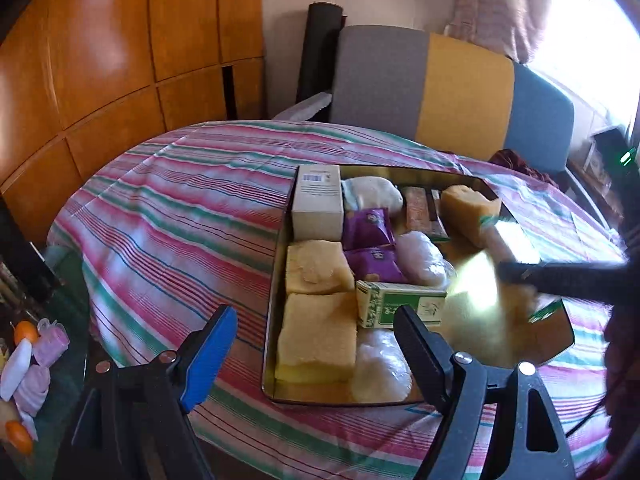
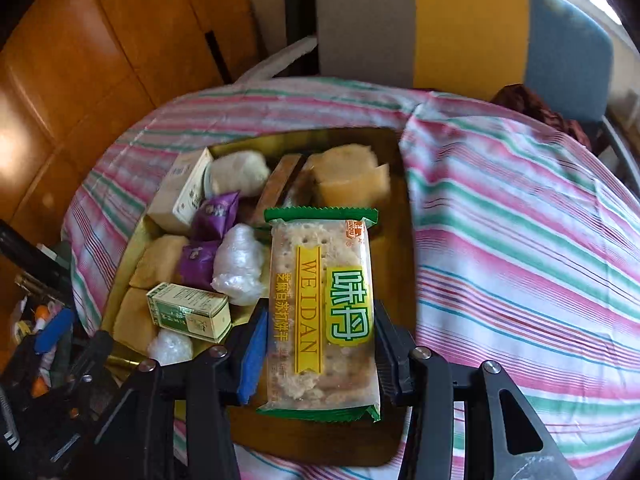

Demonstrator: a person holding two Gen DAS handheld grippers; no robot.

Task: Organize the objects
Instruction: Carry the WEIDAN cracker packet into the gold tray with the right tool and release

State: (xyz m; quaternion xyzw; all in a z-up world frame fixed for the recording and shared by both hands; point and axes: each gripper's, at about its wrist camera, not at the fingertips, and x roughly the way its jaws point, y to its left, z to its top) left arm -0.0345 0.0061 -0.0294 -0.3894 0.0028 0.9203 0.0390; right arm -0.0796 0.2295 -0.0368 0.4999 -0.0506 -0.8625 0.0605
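Note:
My right gripper (image 2: pixel 320 344) is shut on a green-edged cracker packet (image 2: pixel 320 312) marked WEIDAN, held above the right part of a gold tin tray (image 2: pixel 304 138). In the tray lie yellow sponge blocks (image 1: pixel 318 342), purple sachets (image 1: pixel 366 228), a white box (image 1: pixel 318 200), a green box (image 1: pixel 400 304) and clear-wrapped lumps (image 1: pixel 382 368). My left gripper (image 1: pixel 316 344) stands open over the tray's near left edge (image 1: pixel 274 280) with nothing between its fingers. In the left wrist view the right gripper and its packet are a blur at the right.
The tray rests on a table under a striped cloth (image 1: pixel 180 208). A grey, yellow and blue chair back (image 1: pixel 452 92) stands behind the table, and wooden panels (image 1: pixel 100 60) are at the left. Small toys (image 1: pixel 32 360) lie beside the table at the lower left.

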